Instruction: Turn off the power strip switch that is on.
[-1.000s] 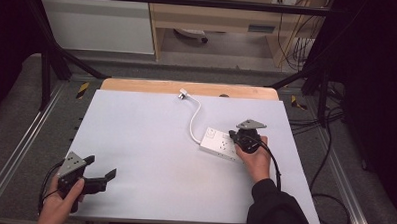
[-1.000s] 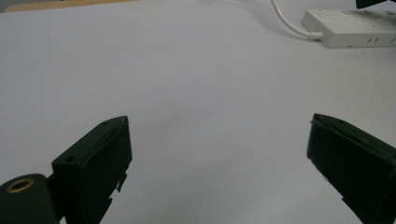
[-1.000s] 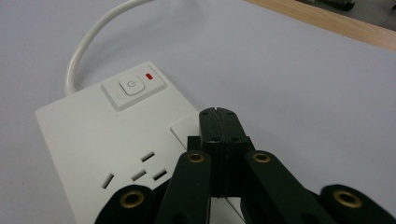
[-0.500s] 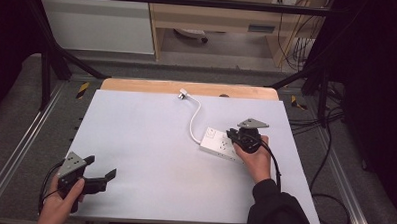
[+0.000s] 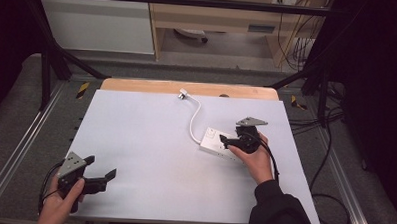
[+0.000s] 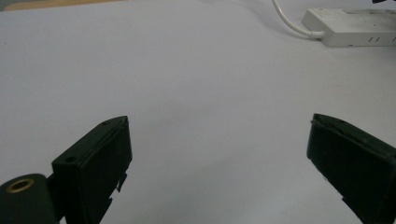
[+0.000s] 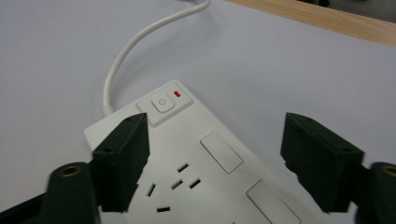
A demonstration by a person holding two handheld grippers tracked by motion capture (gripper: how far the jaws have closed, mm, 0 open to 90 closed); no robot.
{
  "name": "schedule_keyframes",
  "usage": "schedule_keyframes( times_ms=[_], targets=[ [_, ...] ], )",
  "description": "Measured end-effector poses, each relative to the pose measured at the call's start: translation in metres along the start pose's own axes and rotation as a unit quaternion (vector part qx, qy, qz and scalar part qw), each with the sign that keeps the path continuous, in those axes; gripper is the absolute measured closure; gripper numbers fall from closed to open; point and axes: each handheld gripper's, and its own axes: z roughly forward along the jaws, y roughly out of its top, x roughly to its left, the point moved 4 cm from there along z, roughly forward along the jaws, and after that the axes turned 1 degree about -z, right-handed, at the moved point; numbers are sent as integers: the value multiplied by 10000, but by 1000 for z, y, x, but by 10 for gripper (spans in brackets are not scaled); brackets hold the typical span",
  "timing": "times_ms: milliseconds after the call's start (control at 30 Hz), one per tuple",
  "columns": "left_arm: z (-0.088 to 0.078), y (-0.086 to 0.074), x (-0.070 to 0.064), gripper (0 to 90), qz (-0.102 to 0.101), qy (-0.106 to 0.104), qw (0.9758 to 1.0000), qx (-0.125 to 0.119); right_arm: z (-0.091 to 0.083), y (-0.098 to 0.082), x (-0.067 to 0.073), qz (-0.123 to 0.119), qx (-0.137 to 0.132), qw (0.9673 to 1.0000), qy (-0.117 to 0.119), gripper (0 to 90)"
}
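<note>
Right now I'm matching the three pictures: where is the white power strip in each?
High view: power strip right of centre, under the right gripper.
Left gripper view: top right corner.
Right gripper view: lower centre, between the jaws.
Shared landmark: its white cord.

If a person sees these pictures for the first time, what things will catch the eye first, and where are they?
First is the white power strip on the right half of the pale table, its white cord curving toward the far edge. The right gripper is over it with jaws open, and the right gripper view shows a small red indicator beside the strip's button. The left gripper, also open, is at the near left corner.
</note>
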Motion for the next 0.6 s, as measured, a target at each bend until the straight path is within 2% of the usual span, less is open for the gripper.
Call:
schedule_keyframes(
  times_ms=[100,200,300,367,600],
  targets=[
    [0,0,0,67,-5,-5,10000,-7,-1,0,0,94,73,9999,-14,82],
    [0,0,0,67,-10,-4,10000,-11,-6,0,-2,214,75,9997,27,44],
    [0,0,0,67,-7,-5,10000,-8,-11,0,-3,227,39,9997,55,33],
    [0,0,0,67,-8,-7,10000,-10,-21,0,-5,207,-105,9997,25,33],
    [0,0,0,67,-7,-8,10000,-14,-42,-7,-12,218,-217,9995,-51,35]
  ],
)
